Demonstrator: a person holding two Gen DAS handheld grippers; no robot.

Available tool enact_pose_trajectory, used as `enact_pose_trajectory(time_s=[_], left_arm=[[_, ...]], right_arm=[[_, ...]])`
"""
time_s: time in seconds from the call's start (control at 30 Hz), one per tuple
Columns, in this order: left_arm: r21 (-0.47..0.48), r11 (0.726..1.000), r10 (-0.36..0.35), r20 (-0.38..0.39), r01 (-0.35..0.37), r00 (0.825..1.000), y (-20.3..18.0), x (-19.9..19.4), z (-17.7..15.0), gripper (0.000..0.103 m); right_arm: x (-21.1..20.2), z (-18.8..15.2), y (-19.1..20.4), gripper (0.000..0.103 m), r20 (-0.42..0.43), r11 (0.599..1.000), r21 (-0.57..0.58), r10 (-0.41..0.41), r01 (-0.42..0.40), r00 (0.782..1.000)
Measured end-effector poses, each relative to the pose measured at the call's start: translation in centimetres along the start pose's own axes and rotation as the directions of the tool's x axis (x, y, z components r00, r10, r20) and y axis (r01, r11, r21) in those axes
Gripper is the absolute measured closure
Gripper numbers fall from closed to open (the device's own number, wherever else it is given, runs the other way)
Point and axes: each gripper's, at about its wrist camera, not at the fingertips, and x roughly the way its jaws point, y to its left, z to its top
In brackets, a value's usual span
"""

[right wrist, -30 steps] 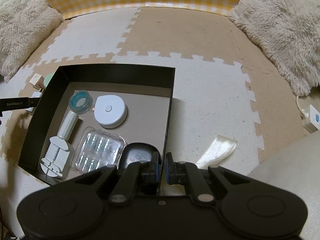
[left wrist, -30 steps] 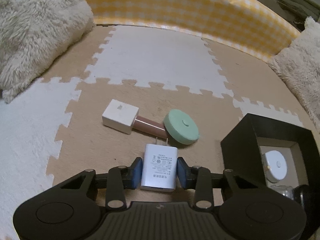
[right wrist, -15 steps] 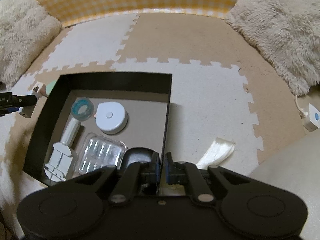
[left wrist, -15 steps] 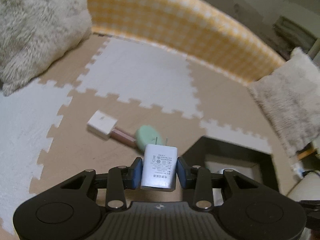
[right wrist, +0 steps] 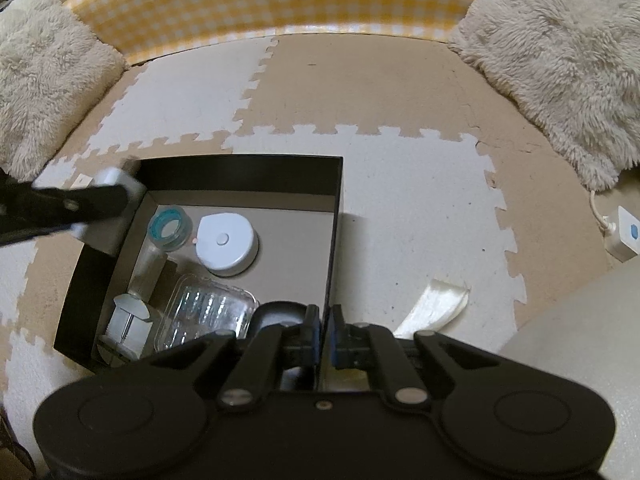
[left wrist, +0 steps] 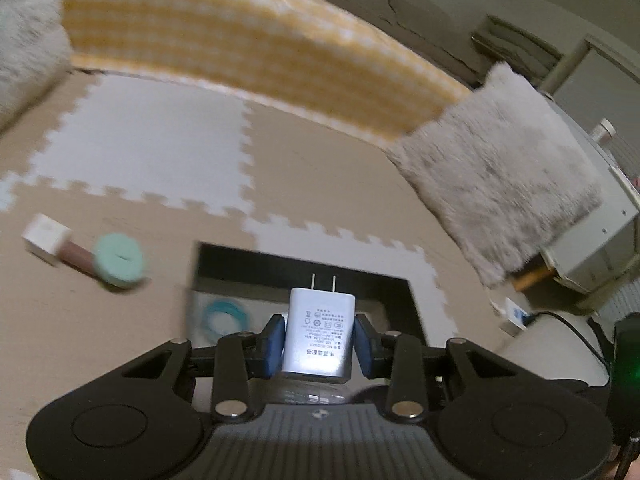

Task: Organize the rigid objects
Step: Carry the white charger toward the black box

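Observation:
My left gripper [left wrist: 319,340] is shut on a white plug-in charger [left wrist: 320,330], prongs pointing away, held in the air over the near left part of the black box [left wrist: 384,280]. In the right wrist view the same gripper [right wrist: 108,196] and the charger [right wrist: 120,178] hang over the box's far left corner. My right gripper [right wrist: 325,334] is shut on the box's right wall [right wrist: 334,248]. Inside the box lie a teal ring [right wrist: 170,228], a white round disc [right wrist: 226,242], a clear plastic case [right wrist: 208,308] and a white clip tool [right wrist: 128,320].
On the foam mat left of the box lie a white cube [left wrist: 46,236], a pink tube [left wrist: 78,258] and a mint round case [left wrist: 119,260]. Fluffy cushions [right wrist: 560,52] and a yellow checked bolster [right wrist: 280,0] ring the mat. A white strip [right wrist: 434,308] lies right of the box.
My left gripper lifted the charger off the mat and carried it right, from beside the mint case to above the box. The right gripper kept its place on the box wall.

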Motion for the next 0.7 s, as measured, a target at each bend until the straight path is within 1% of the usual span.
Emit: enact_pose_trajectory(time_s=[0.1, 0.23, 0.33, 0.4, 0.5, 0.7], left_arm=[[-0.014, 0.999, -0.034, -0.018, 0.034, 0.999, -1.0, 1.8, -0.3, 0.065], [-0.065, 0.995, -0.080, -0.020, 0.079, 0.997, -1.7, 4.2, -0.7, 0.065], [-0.051, 0.994, -0.104, -0.048, 0.101, 0.993, -2.4, 5.7, -1.3, 0.065], [-0.056, 0.992, -0.113, -0.066, 0.110, 0.991, -2.4, 6.3, -1.6, 0.065], [-0.078, 0.989, -0.133, -0.072, 0.127, 0.989, -2.1, 7.0, -1.9, 0.065], [-0.157, 0.976, -0.163, -0.056, 0.153, 0.985, -0.9, 7.9, -2.3, 0.065]], right_arm=[[0.0, 0.0, 0.1, 0.098, 0.000, 1.000, -0.003, -0.004, 0.004, 1.000], [0.0, 0.0, 0.2, 0.098, -0.002, 1.000, -0.003, -0.007, 0.007, 1.000], [0.0, 0.1, 0.3, 0.098, -0.004, 1.000, 0.000, -0.009, 0.009, 1.000], [0.0, 0.1, 0.3, 0.098, -0.005, 1.000, 0.000, -0.011, 0.011, 1.000], [0.1, 0.1, 0.3, 0.098, -0.007, 1.000, -0.002, -0.014, 0.014, 1.000], [0.1, 0.1, 0.4, 0.098, -0.008, 1.000, -0.010, -0.024, 0.023, 1.000]])
